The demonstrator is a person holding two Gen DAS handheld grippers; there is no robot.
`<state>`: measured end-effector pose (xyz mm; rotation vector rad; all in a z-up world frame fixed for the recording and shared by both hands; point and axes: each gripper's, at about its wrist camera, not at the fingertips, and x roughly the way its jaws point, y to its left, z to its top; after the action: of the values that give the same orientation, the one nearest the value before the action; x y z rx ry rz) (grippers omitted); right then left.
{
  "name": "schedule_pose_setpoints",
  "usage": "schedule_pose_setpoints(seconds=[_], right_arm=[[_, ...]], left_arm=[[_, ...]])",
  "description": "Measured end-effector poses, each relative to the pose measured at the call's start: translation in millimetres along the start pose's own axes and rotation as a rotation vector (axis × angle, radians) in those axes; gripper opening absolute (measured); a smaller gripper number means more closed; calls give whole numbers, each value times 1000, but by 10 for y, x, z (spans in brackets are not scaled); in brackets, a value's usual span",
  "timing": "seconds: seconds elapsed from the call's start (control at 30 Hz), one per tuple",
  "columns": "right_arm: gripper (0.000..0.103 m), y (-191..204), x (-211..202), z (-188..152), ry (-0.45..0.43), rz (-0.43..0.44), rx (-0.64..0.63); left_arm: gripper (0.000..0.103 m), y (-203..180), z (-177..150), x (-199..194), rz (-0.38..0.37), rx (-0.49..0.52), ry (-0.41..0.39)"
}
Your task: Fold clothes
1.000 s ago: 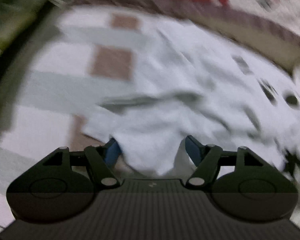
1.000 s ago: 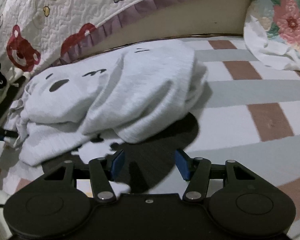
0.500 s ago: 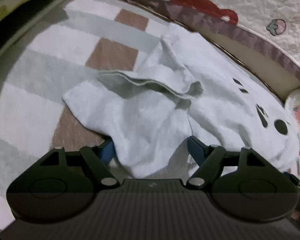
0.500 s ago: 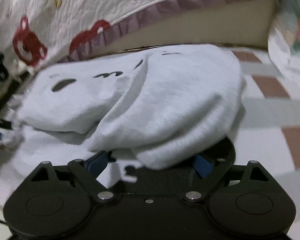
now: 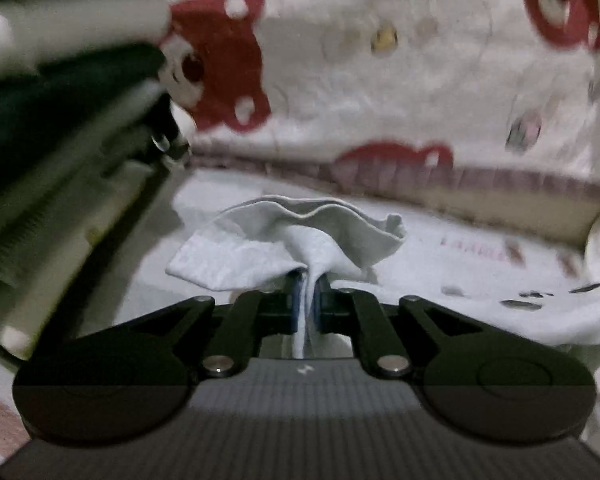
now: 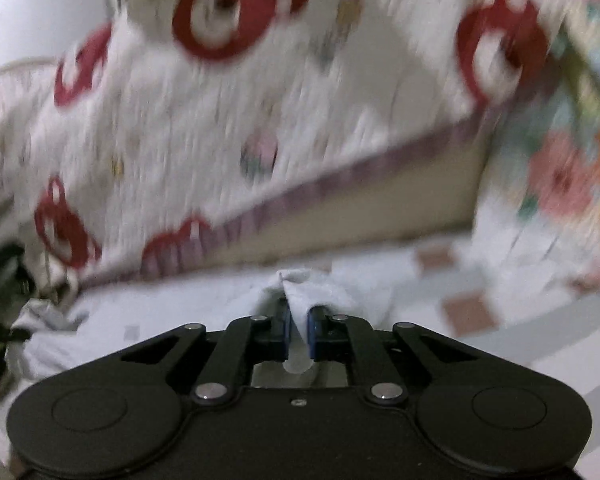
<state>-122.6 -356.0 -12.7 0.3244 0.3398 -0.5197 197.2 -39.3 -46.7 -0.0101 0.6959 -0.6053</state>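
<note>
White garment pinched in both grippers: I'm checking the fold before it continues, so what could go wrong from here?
1. The left gripper clamps only a thin bunched ridge of the white garment; it might slip out.
2. The right gripper pinches a similarly small tuft, so the lift may be uneven.
3. The rest of the garment lies crumpled on the checked mat, so creases could be folded in.

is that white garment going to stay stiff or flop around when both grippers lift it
Likely floppy: the white garment bunches into wavy folds above the left gripper. Probably light, since the right gripper, jaws closing, holds only a thin pinch. The unheld part would likely sag and drag on the bed.
</note>
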Motion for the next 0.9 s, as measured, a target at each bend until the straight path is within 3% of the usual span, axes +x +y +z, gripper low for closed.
schedule_pose_setpoints(seconds=[0.13,0.2,0.3,0.33,0.4,0.47,0.5,0.6,0.7,0.8,0.83,0.9], right_arm=[[9,-40,-339,325,-48,-28,-11],[10,-76,-299,369,15,-50,-21],[22,-193,153,152,229,-161,-101],[32,-261,334,28,290,-225,-118],[32,-409,483,-146,343,-264,-33],[32,-559,583,-305,379,-283,79],[32,-601,569,-353,375,-274,135],[51,-609,446,-449,362,-205,207],[52,-584,395,-556,403,-149,196],[56,-525,312,-677,435,-91,208],[58,-494,292,-725,444,-71,216],[61,-427,332,-835,478,-47,218]], left_arm=[[7,-13,87,-209,-61,-6,-23],[7,-68,73,-132,-70,13,16],[10,-6,-161,373,-22,-30,231],[10,15,-239,542,-6,-44,303],[10,119,-401,780,12,-102,408],[10,210,-441,822,2,-156,446],[10,245,-424,801,-11,-179,443],[17,416,-400,767,-91,-306,458],[17,507,-509,772,-153,-405,511],[19,499,-601,762,-176,-442,547],[22,481,-621,760,-191,-452,557],[39,439,-659,739,-235,-473,578]])
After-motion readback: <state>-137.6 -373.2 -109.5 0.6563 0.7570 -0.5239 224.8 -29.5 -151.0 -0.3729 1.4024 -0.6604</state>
